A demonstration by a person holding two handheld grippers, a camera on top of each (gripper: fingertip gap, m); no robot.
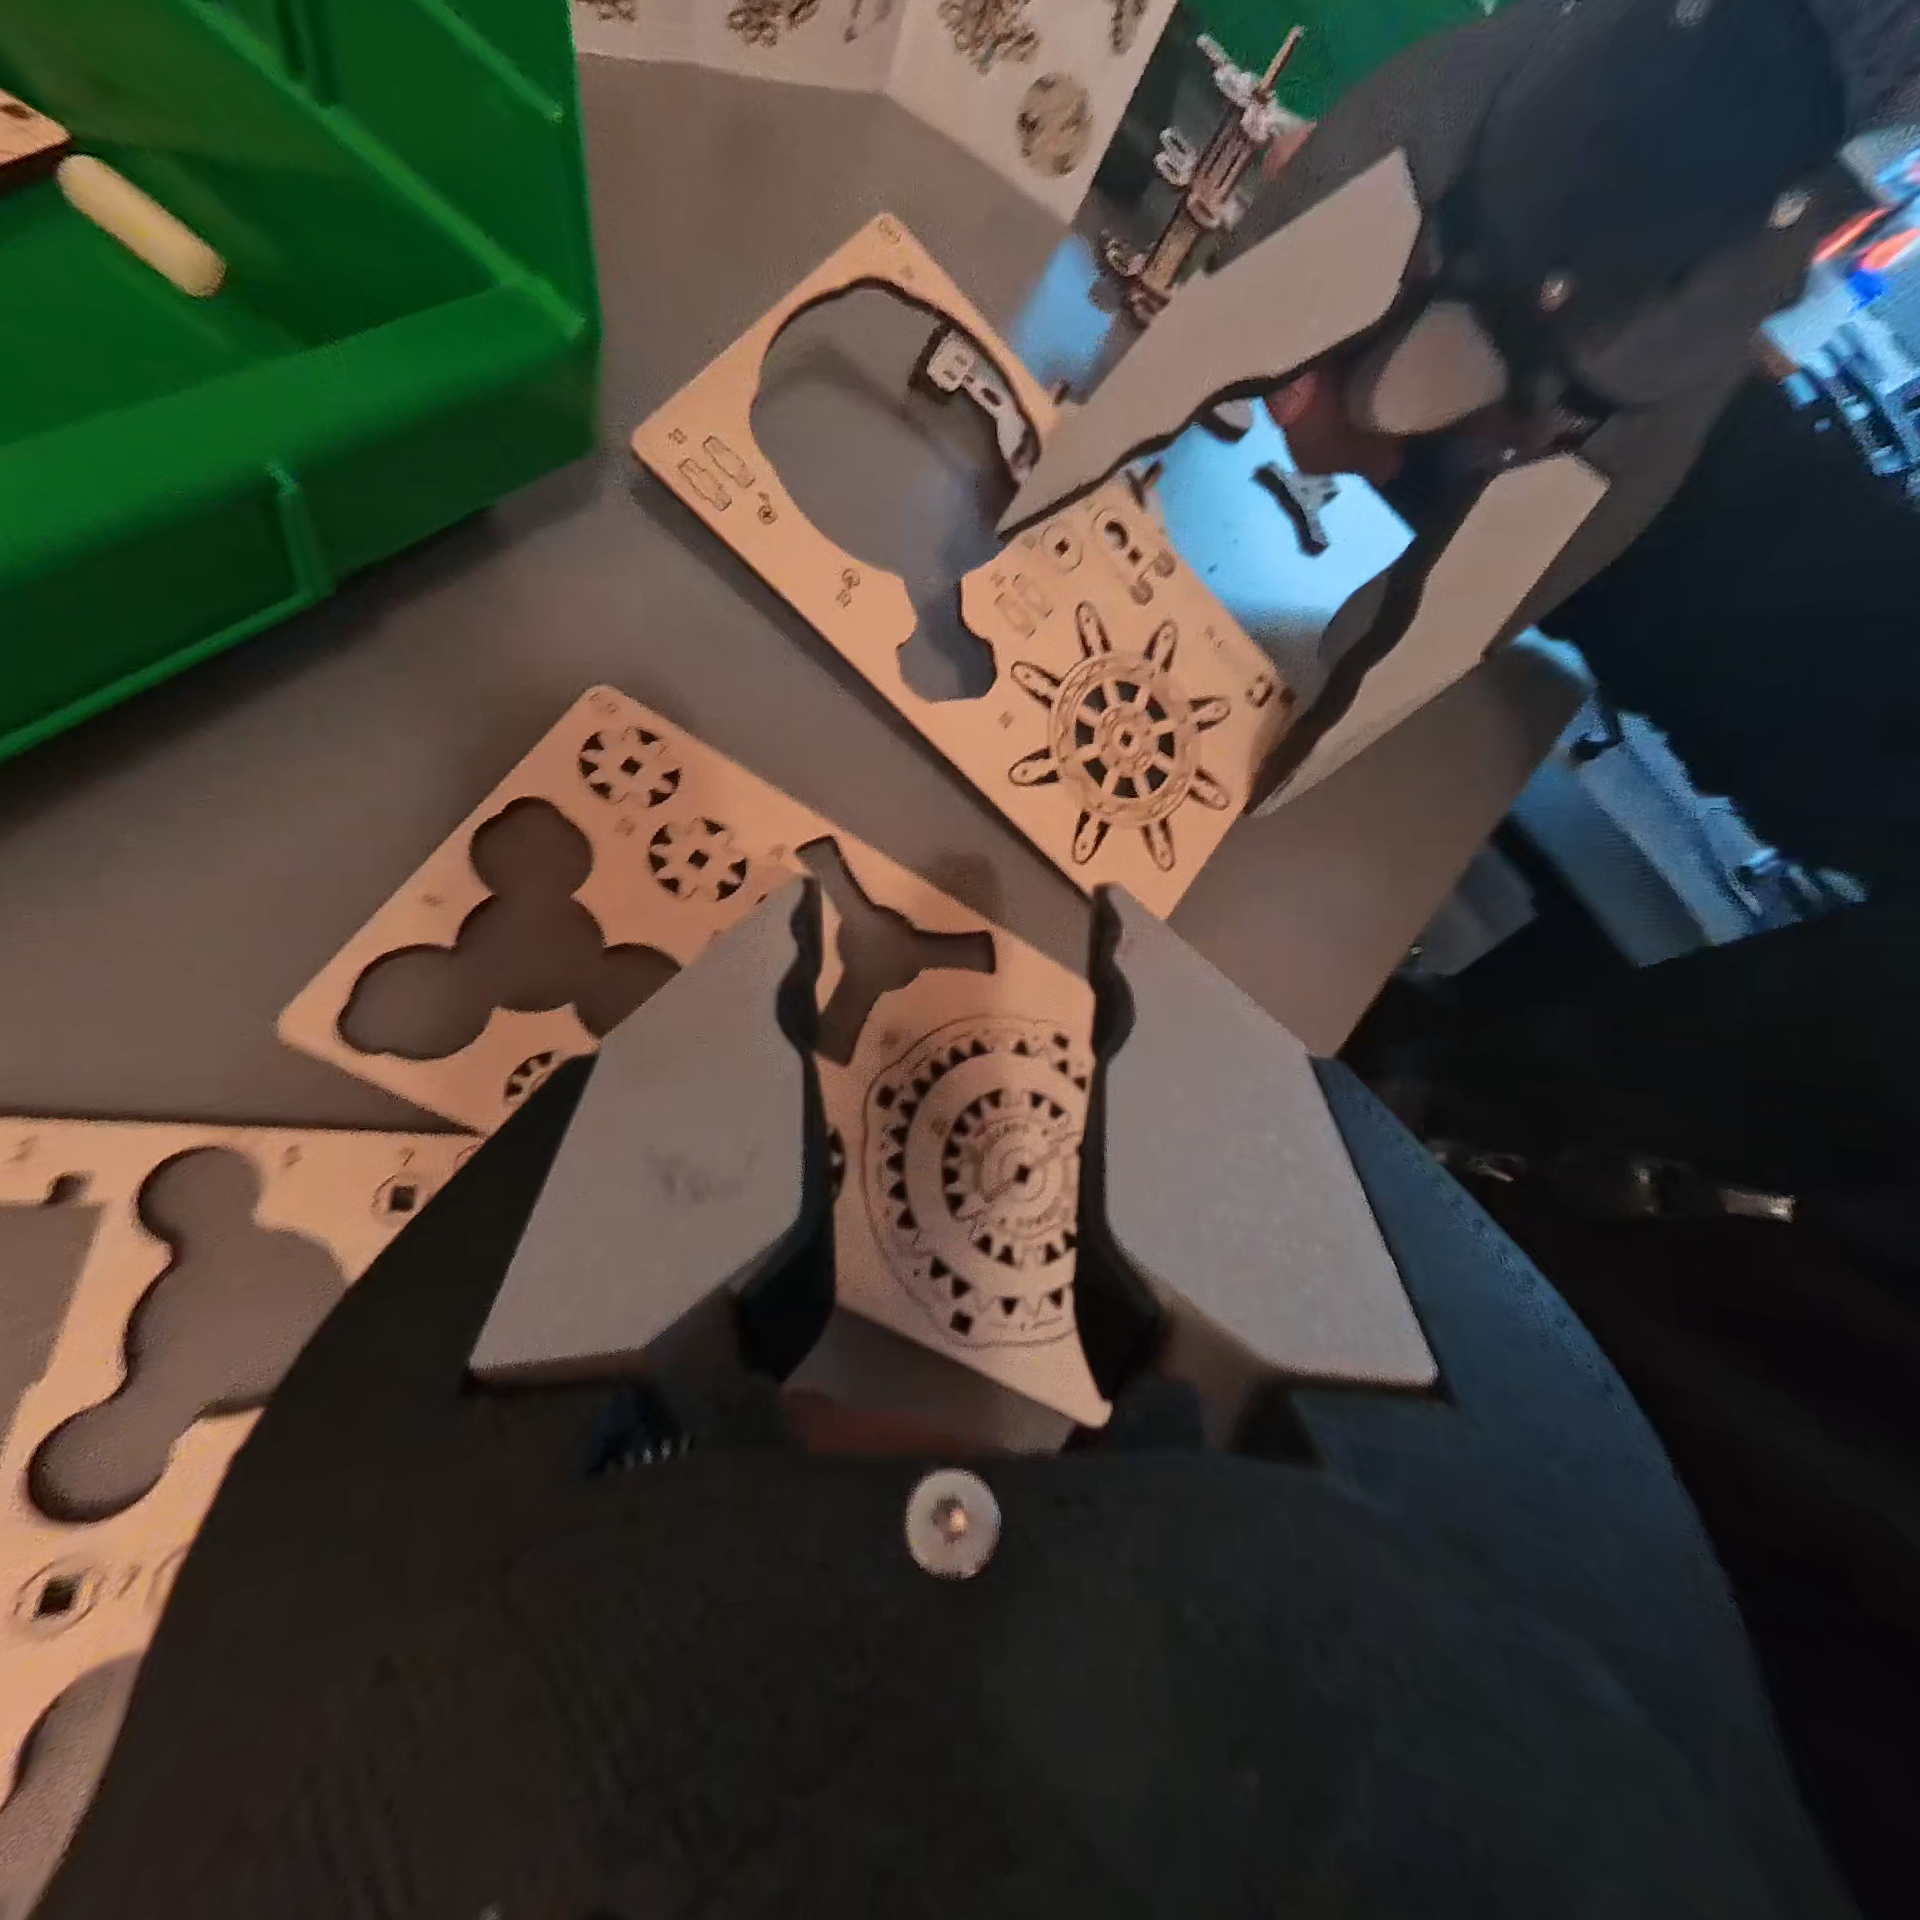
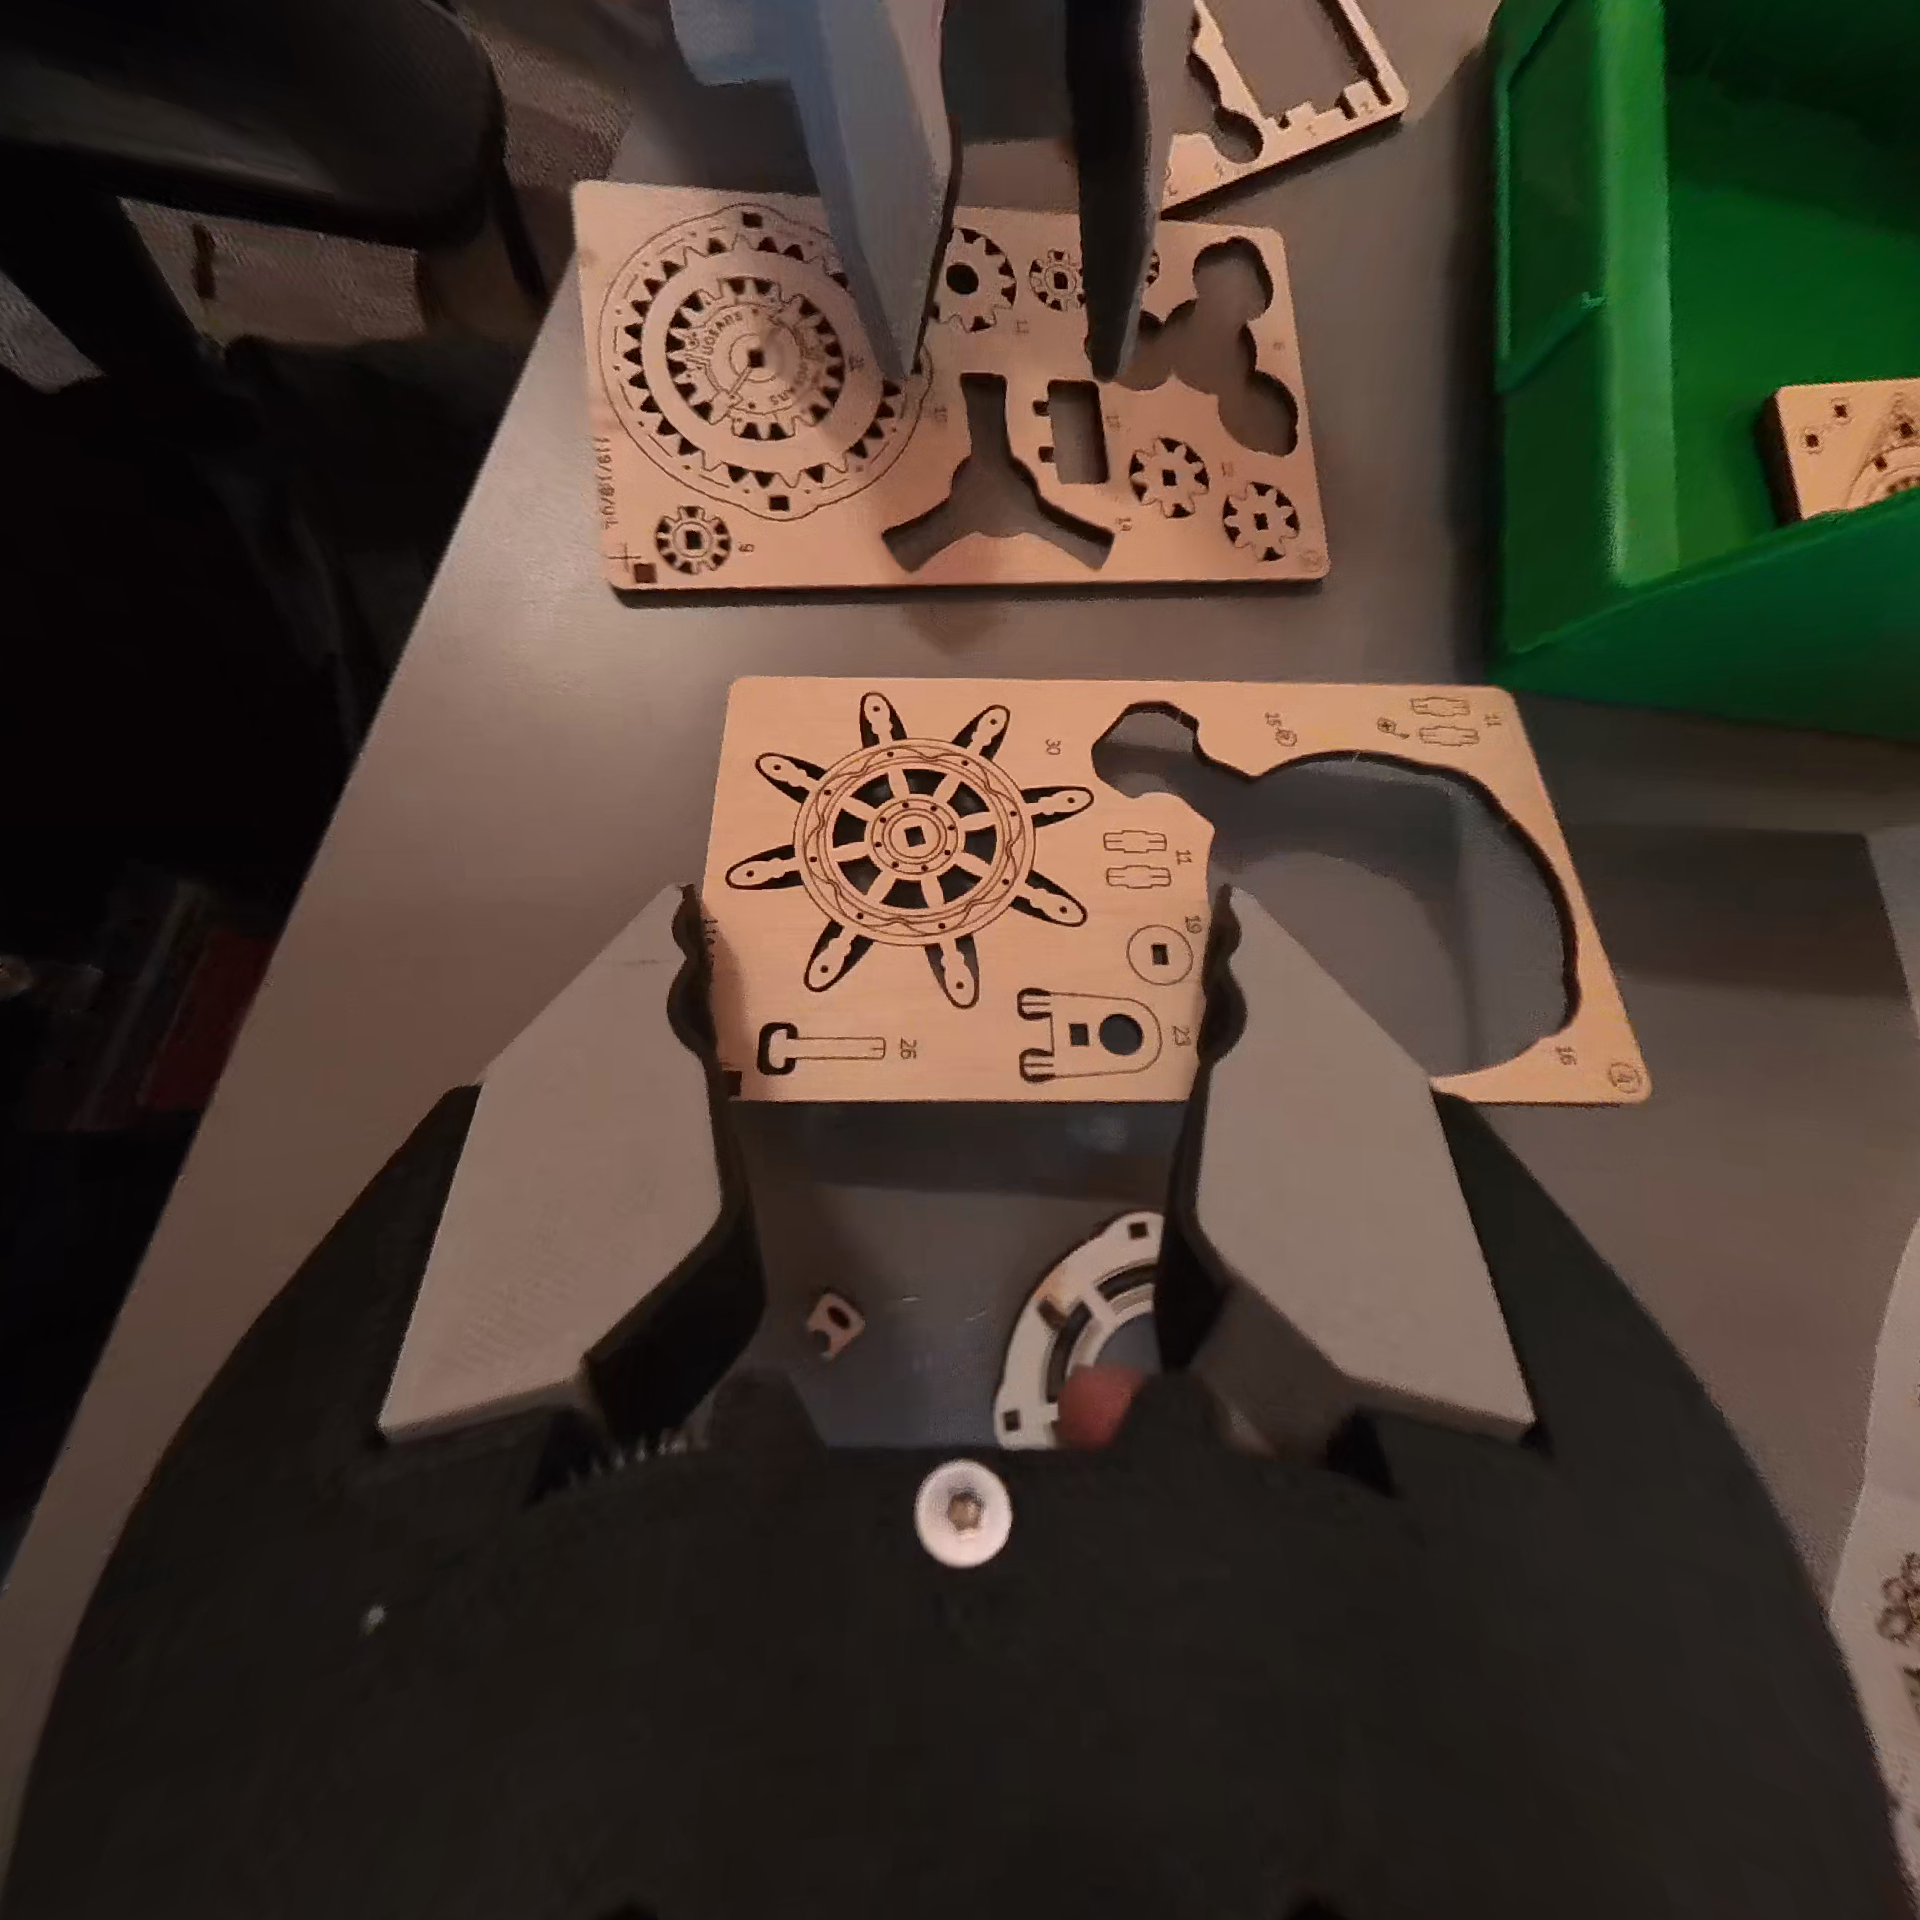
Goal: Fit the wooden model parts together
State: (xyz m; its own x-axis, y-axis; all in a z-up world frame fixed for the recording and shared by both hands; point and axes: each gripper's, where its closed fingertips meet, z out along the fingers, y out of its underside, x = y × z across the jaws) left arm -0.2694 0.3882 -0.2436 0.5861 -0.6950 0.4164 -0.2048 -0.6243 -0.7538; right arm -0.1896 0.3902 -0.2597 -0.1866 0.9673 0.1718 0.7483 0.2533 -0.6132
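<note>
Two laser-cut wooden sheets lie flat on the grey table. The gear sheet [image 1: 977, 1174] [image 2: 831, 551] has a large engraved gear and several small ones. The ship's-wheel sheet [image 1: 707, 416] [image 2: 1039, 1018] has a wheel part [image 2: 912, 836] and a big cut-out hole. My left gripper [image 1: 956, 914] is open and empty above the gear sheet; it also shows in the right wrist view [image 2: 1003, 369]. My right gripper [image 2: 956, 904] is open and empty over the near edge of the wheel sheet; it also shows in the left wrist view [image 1: 1314, 545].
A third sheet [image 1: 343, 1195] [image 2: 1299, 94] lies beside the gear sheet. A green bin [image 1: 260, 499] [image 2: 1714, 623] holds a white cylinder [image 1: 140, 223] and a wooden piece [image 2: 1849, 457]. A ring-shaped part [image 2: 1070, 1320] lies under my right gripper. A tower-like wooden assembly [image 1: 1205, 197] stands behind. Left tips to right tips: about 9 cm.
</note>
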